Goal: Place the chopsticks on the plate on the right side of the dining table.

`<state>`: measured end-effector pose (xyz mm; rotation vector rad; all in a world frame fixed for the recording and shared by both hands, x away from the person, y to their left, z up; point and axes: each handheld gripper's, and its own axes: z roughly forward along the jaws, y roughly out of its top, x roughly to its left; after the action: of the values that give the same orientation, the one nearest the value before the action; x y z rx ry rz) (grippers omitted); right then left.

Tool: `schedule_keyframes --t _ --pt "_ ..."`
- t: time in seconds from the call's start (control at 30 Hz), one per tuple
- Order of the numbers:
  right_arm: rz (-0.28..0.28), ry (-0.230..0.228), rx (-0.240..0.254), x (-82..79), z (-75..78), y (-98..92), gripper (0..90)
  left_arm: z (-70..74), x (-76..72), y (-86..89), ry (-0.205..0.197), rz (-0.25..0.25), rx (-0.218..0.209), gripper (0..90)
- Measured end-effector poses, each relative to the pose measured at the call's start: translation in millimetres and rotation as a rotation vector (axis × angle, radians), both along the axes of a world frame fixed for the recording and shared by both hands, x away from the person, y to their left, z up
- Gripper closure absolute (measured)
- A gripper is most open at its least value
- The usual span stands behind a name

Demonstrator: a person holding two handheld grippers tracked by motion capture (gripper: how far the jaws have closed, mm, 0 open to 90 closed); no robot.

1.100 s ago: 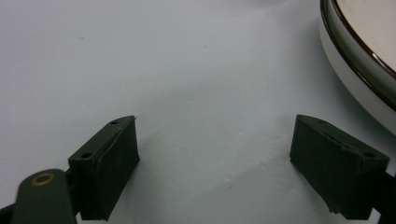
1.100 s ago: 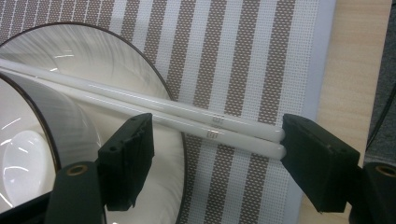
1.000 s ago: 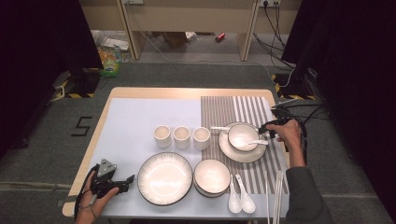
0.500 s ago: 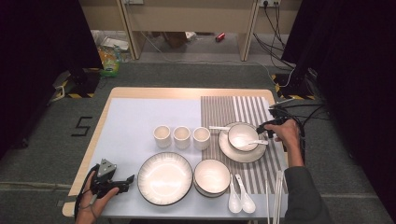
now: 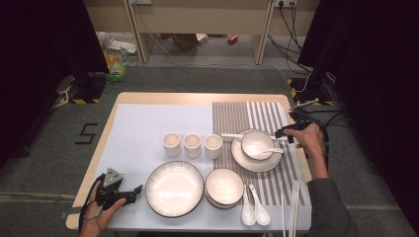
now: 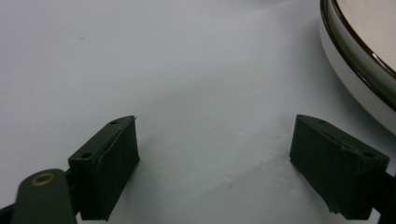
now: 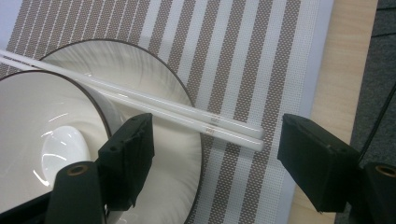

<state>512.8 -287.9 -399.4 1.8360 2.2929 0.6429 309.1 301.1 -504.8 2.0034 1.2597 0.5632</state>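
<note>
Now the right gripper (image 7: 212,158), jaws wide, hovers over the chopsticks (image 7: 187,114); next, lower and close on them.

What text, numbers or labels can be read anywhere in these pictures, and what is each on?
"5": a black mark on the grey floor left of the table.
A small printed mark near the ends of the white chopsticks: too small to read.
Label on the green packet on the floor: blurred, unreadable.
</note>
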Motion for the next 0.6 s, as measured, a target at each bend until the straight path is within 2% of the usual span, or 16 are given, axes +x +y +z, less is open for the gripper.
schedule_keyframes --t 0.4,0.6 --pt "0.033 -0.043 -0.002 -8.9 14.7 2.5 27.3 0.0 0.0 0.0 0.0 0.0 0.0 14.2" --pt "0.071 -0.071 -0.013 -12.6 22.1 9.8 27.3 0.0 0.0 0.0 0.0 0.0 0.0 14.3"
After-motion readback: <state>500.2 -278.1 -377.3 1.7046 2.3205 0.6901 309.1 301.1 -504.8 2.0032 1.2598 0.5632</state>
